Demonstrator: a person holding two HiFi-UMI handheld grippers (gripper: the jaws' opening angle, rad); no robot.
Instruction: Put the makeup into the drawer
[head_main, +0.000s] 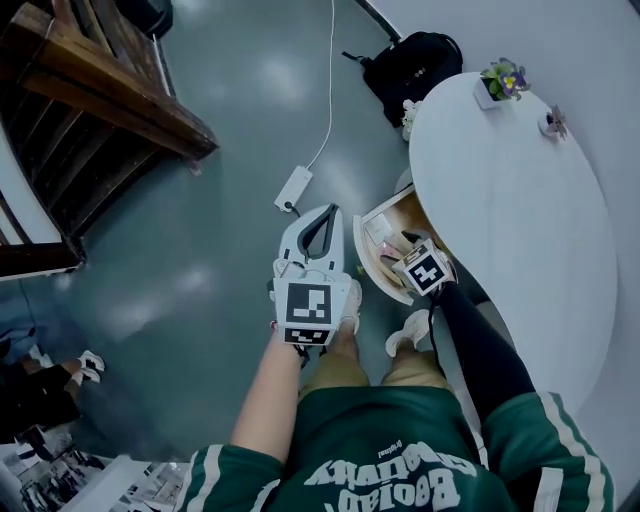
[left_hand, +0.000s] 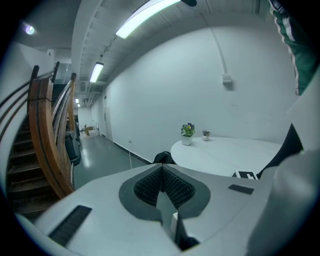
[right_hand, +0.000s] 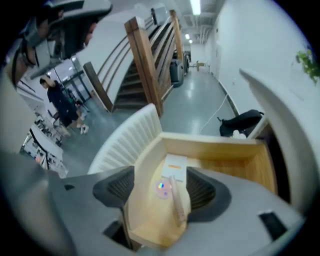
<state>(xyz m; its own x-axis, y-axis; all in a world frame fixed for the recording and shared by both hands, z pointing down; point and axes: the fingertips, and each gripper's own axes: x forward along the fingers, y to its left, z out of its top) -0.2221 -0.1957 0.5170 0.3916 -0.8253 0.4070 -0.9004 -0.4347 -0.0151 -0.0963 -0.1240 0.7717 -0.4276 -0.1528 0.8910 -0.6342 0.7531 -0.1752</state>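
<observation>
The wooden drawer stands pulled out from under the white table. On its floor lie makeup items: a flat white box, a round pink compact and a pink stick. My right gripper hangs just above them, open, with nothing pressed between its pads. In the head view the right gripper is over the drawer, mostly hidden by its marker cube. My left gripper is held over the floor left of the drawer. Its jaws are shut and empty in the left gripper view.
A black backpack lies on the floor by the table's far end. A white power strip with its cord is on the floor. Small potted plants stand on the table. A wooden staircase rises at the left. A person stands far off.
</observation>
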